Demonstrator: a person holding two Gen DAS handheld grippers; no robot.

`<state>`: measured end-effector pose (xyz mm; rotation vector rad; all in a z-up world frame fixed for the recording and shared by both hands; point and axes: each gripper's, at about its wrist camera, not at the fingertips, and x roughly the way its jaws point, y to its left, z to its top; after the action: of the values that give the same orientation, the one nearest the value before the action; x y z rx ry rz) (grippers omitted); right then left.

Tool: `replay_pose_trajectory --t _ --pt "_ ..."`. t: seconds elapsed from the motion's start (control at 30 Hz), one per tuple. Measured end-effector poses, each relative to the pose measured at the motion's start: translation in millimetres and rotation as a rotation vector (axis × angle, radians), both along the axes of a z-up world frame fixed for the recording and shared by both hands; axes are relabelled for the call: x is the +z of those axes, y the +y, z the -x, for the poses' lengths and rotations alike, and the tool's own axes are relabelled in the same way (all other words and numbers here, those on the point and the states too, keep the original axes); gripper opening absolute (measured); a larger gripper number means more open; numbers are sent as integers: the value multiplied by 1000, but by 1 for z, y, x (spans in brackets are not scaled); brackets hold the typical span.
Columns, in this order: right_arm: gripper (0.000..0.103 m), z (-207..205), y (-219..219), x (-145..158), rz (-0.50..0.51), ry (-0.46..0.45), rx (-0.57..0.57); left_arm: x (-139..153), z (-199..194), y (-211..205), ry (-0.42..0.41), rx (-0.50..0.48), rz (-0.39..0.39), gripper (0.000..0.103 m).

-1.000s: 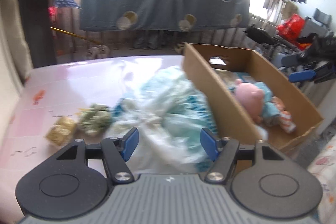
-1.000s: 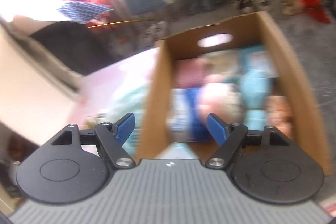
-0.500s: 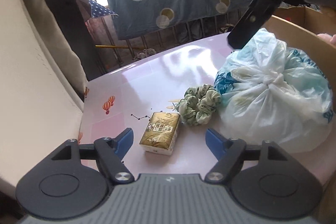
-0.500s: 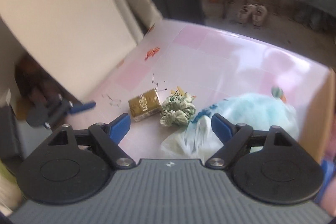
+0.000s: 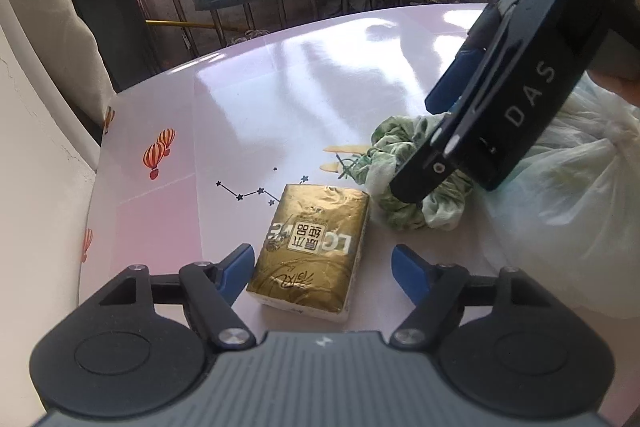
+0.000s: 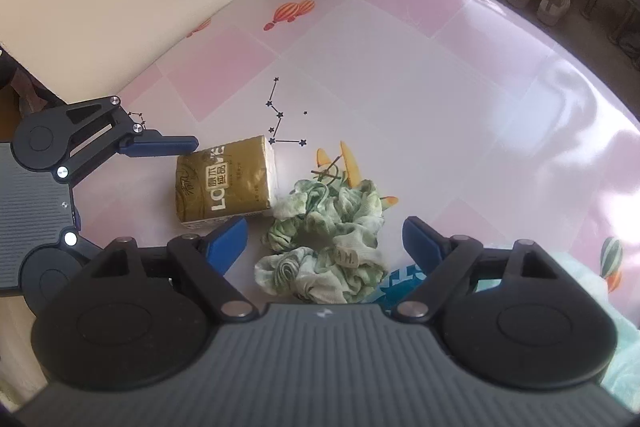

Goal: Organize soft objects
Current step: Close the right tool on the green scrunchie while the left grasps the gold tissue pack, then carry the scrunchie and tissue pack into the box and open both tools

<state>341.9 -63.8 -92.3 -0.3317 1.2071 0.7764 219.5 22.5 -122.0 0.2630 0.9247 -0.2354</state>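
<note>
Over on the left, the left gripper [image 5: 322, 263] is sitting low on the pink table [image 6: 440, 75], fingers spread wide apart with the gold tissue pack [image 5: 314, 245] lying between them, nothing pinched yet. From the right wrist view that pack is at about ten o'clock, lying flat, its far corner just touching the green scrunchie [image 6: 326, 247]. Moving across, the right gripper [image 6: 324, 241] is hanging over that scrunchie with its blue fingers [image 6: 226, 241] gaping too, the ruffled fabric bunched in the gap. At about four o'clock from there the knotted plastic bag [image 5: 568, 195] is slumping against the scrunchie's edge. Here is my worry: both tools are crowding the same small patch, and in the left wrist view the right one's black body is looming at two o'clock, right above the pack's far end. If both close and lift together they may knock each other. The pack's slick wrap could squirt out of a skewed pinch, and the right fingers might snag bag plastic along with the scrunchie.
</note>
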Motion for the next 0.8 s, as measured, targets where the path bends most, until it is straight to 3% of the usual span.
replay_pose_trajectory --t 0.03,0.07,0.13,0.2,0.27,0.5,0.8 --pt "79 -2 -1 -4 1 15 -9 -1 -1 1 4 9 -3 68" --pt "67 -2 -2 -7 2 27 -14 -2 -2 1 8 18 -9 60" --pt "47 -3 -2 -16 8 48 -14 -2 -3 2 14 25 -11 58" --pt "42 -1 -3 -21 7 51 -28 -1 -1 2 11 34 -5 56" --pt "25 1 0 -20 -2 43 -30 2 1 3 6 49 1 55" --pt "19 10 -2 10 -68 11 -84 30 19 18 -31 137 58 55" --pt "19 46 -39 90 -224 -48 -171 101 68 27 -157 189 122 55"
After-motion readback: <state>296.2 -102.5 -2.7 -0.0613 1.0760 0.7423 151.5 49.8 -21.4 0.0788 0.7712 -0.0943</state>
